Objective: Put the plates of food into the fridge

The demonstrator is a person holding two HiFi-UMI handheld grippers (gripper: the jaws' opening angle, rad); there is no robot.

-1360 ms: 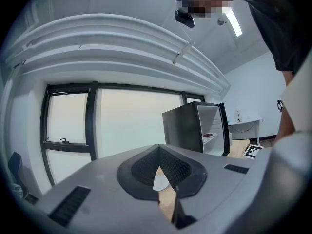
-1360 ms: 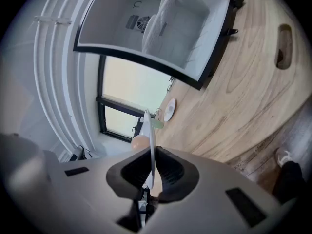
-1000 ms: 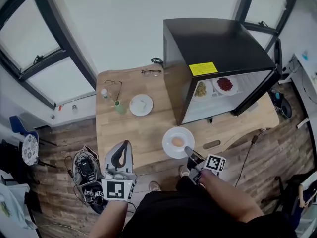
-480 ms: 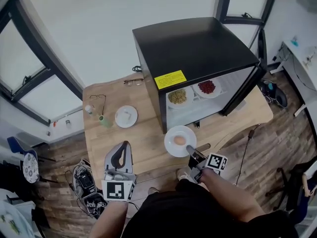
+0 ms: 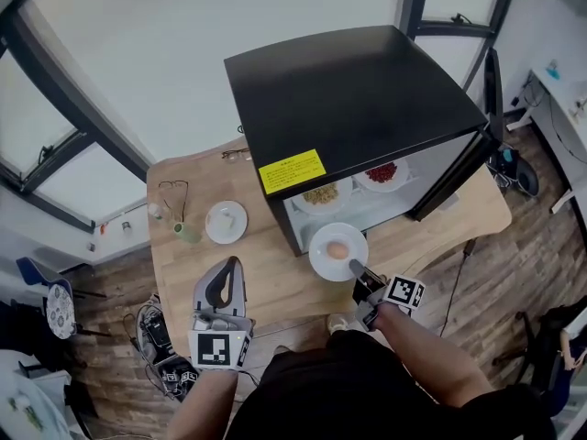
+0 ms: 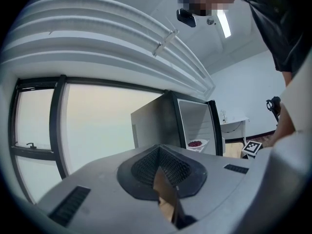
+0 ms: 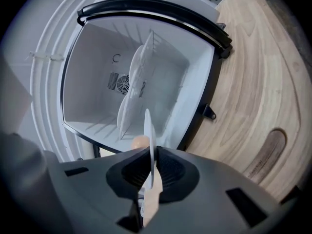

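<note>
plate now nearer the fridge, held level, right gripper fingers clamped on rim, left gripper fingers together

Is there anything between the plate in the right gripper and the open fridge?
Nothing visible does. The fridge door is open and the plate in the right gripper is right at the opening. Two filled plates sit on the shelf inside.
</note>
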